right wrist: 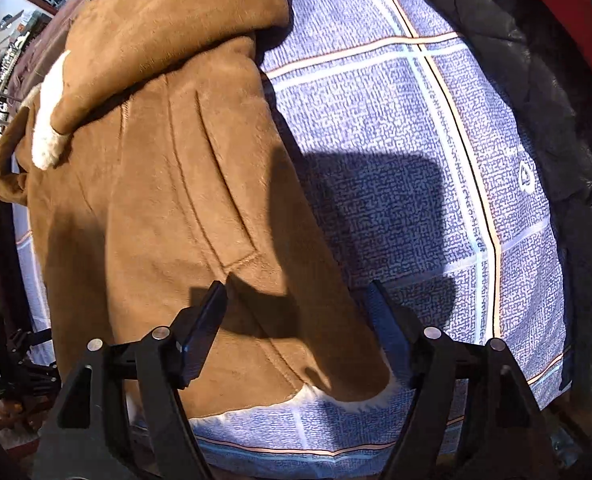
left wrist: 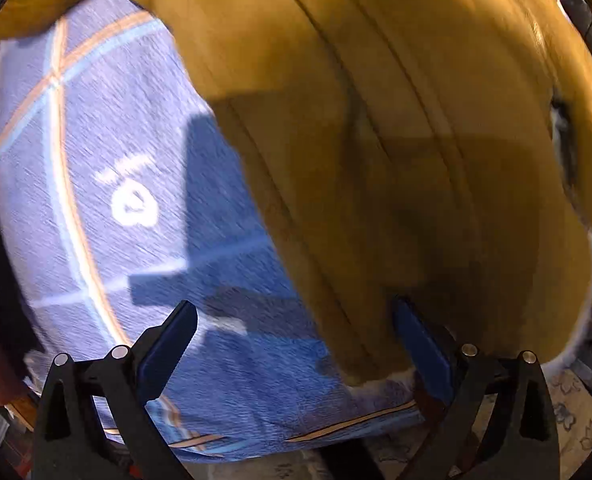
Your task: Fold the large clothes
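Black linkages and blue pads fill the bottom of both views: the left gripper (left wrist: 296, 340) stands wide apart with nothing between its pads, its right pad just over the lower edge of the coat (left wrist: 376, 140), and the right gripper (right wrist: 296, 320) is likewise spread wide and holds nothing, straddling the coat's hem corner where the pale fleece lining (right wrist: 344, 398) peeps out. That coat, a tan suede-like piece with long stitched seams and a cream fleece cuff (right wrist: 50, 136) on a sleeve laid across the body, lies on a blue checked bedspread (right wrist: 396, 120), towards one side of it. A dark quilted jacket (right wrist: 536, 100) lies at the spread's far edge. Folding looks barely begun, I judge: one sleeve seems turned in, but the body is still spread long and flat, so the main folds remain.
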Action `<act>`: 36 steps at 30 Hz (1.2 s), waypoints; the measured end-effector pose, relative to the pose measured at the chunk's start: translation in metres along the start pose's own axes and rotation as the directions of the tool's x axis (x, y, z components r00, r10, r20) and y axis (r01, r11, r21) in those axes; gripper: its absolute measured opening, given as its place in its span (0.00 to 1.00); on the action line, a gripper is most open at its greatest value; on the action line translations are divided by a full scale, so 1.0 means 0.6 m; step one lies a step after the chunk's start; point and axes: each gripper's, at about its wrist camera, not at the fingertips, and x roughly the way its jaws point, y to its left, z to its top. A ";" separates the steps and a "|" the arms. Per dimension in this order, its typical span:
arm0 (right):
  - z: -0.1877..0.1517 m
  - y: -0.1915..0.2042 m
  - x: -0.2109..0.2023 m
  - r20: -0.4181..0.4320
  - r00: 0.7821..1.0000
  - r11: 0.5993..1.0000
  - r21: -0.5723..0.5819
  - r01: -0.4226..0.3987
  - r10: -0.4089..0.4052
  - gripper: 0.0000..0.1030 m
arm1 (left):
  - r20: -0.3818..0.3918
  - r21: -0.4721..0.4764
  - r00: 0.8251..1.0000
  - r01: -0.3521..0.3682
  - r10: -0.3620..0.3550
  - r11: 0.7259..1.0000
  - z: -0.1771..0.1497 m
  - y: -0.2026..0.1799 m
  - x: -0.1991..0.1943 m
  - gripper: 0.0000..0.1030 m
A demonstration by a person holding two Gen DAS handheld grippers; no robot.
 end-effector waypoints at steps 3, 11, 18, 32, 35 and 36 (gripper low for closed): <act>-0.006 -0.013 0.019 0.000 1.000 0.999 -0.026 -0.025 0.025 0.73 | -0.027 -0.011 0.998 0.051 -0.051 0.999 -0.007 -0.009 0.024 0.95; -0.015 -0.016 0.003 0.015 0.998 0.992 -0.106 -0.065 0.067 0.17 | 0.046 0.097 0.994 0.091 -0.095 0.991 0.005 -0.058 -0.007 0.45; -0.008 -0.027 -0.043 0.071 0.997 0.983 -0.185 0.001 0.012 0.14 | 0.061 0.136 0.997 0.031 -0.040 0.990 0.001 -0.068 -0.009 0.34; 0.012 -0.004 -0.041 0.087 0.963 0.954 -0.136 0.267 -0.257 0.54 | 0.153 0.005 0.988 -0.029 0.028 1.000 0.021 0.007 -0.079 0.75; 0.008 0.011 -0.081 0.148 0.963 0.963 -0.113 0.244 -0.227 0.57 | 0.208 -0.012 0.978 -0.007 0.009 1.000 0.032 0.020 -0.117 0.75; 0.004 0.020 -0.092 0.168 0.966 0.967 -0.127 0.218 -0.196 0.59 | 0.223 -0.004 0.975 0.003 -0.002 1.000 0.040 0.017 -0.127 0.77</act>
